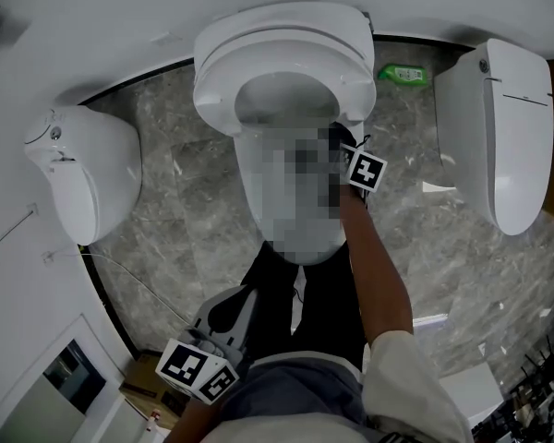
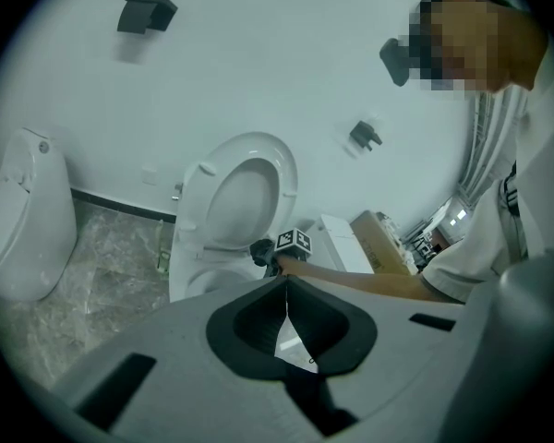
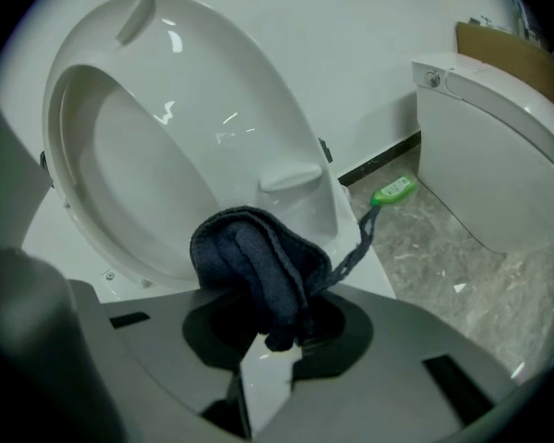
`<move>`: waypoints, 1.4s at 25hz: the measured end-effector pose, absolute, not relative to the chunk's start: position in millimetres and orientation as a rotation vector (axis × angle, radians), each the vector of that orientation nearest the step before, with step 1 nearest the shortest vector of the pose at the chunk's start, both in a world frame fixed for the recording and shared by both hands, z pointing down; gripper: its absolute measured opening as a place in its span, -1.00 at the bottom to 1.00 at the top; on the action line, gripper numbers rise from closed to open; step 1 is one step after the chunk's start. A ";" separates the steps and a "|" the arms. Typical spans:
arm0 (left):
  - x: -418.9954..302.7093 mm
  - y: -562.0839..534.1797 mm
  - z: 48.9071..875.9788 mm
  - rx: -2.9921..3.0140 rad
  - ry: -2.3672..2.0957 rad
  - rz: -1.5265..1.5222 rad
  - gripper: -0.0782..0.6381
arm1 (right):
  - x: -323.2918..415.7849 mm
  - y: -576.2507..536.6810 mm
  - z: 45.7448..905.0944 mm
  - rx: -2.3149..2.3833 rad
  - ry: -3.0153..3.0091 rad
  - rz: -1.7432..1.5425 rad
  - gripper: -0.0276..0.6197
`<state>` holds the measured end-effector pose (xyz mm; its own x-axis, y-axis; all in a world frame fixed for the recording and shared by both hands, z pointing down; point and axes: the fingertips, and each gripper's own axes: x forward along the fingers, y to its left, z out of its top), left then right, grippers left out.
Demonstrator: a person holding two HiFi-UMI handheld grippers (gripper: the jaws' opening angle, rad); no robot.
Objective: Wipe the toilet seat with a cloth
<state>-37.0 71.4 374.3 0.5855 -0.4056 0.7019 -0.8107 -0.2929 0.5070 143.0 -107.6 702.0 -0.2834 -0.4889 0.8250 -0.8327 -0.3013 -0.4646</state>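
Observation:
A white toilet (image 1: 282,53) stands in the middle with its seat and lid (image 3: 166,137) tipped up against the wall. My right gripper (image 3: 277,330) is shut on a bunched dark blue cloth (image 3: 254,266), held at the right side of the bowl rim just below the raised seat. In the head view the cloth (image 1: 337,141) shows past the right gripper's marker cube (image 1: 365,169). My left gripper (image 1: 223,310) hangs low near the person's body, away from the toilet. Its jaws (image 2: 286,284) are shut with nothing between them. A mosaic patch hides the bowl.
A second white toilet (image 1: 83,169) stands at the left and a third (image 1: 503,127) at the right, on the grey marble floor (image 1: 185,201). A green object (image 1: 402,74) lies by the wall behind the toilet. Cardboard boxes (image 2: 383,238) stand further off.

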 end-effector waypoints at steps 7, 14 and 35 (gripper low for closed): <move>-35.6 68.7 362.4 1.934 -0.972 0.534 -0.76 | 151.3 -112.1 673.4 1.671 -1.655 1.557 -0.70; -36.3 60.9 348.4 1.970 -0.967 0.498 -0.76 | 145.6 -118.2 636.8 1.642 -1.719 1.543 -0.70; -67.6 38.6 302.6 2.044 -0.994 0.384 -0.76 | 143.6 -148.0 538.9 1.634 -1.794 1.300 -0.70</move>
